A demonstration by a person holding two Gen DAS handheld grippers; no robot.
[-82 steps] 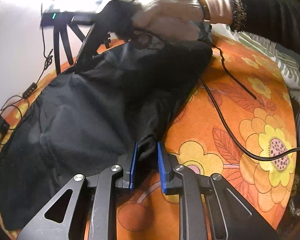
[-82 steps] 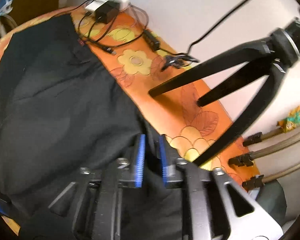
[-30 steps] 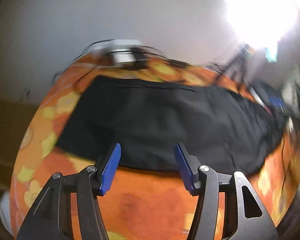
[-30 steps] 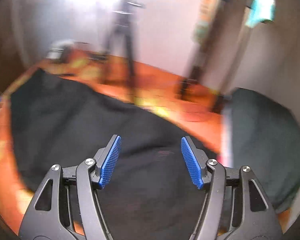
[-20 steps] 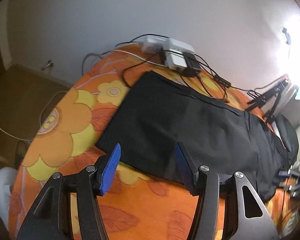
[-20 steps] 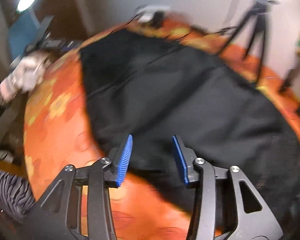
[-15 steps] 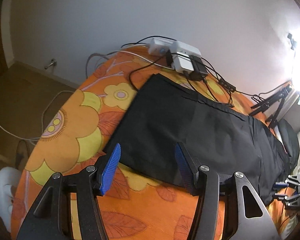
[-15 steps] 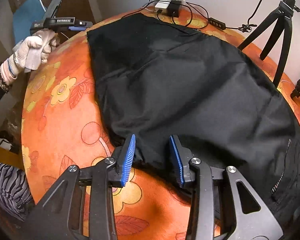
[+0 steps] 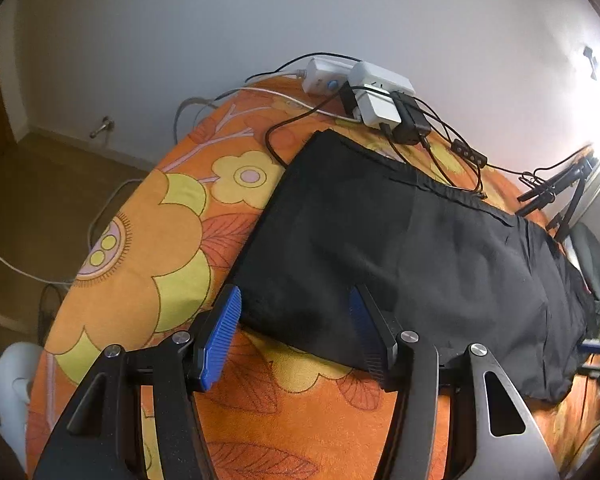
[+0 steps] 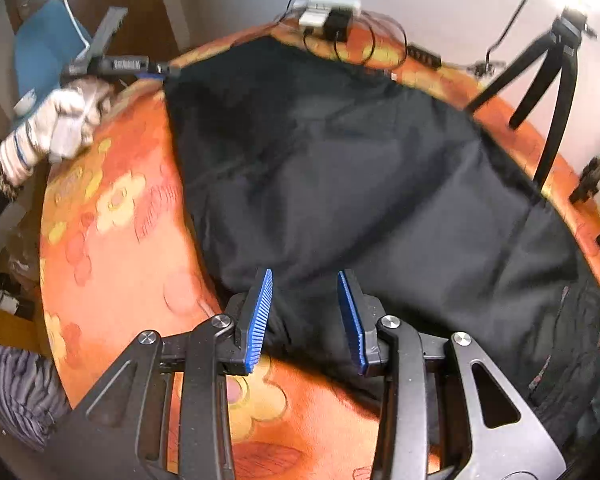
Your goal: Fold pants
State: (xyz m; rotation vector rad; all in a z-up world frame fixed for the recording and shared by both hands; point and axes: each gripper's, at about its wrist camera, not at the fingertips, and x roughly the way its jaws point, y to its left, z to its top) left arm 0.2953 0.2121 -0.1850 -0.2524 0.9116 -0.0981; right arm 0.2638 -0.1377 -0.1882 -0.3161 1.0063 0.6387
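Note:
Black pants (image 9: 400,248) lie flat and lengthwise on an orange flowered cover (image 9: 148,248), folded leg on leg. My left gripper (image 9: 296,320) is open, its blue pads either side of the near corner of the leg hem. In the right wrist view the pants (image 10: 360,184) spread across the cover, and my right gripper (image 10: 306,312) is open over their near edge, around mid-leg. The gloved left hand and its gripper (image 10: 112,66) show at the far left by the hem.
White power strips and chargers (image 9: 372,96) with tangled cables sit at the far edge by the hem. A black tripod (image 10: 552,68) stands at the back right on the cover. The cover's rounded edge drops to the floor at left.
Both grippers let go of the pants, swung away and came back open. The left has closed in on the hem corner; the right has moved over the near edge and opened wider.

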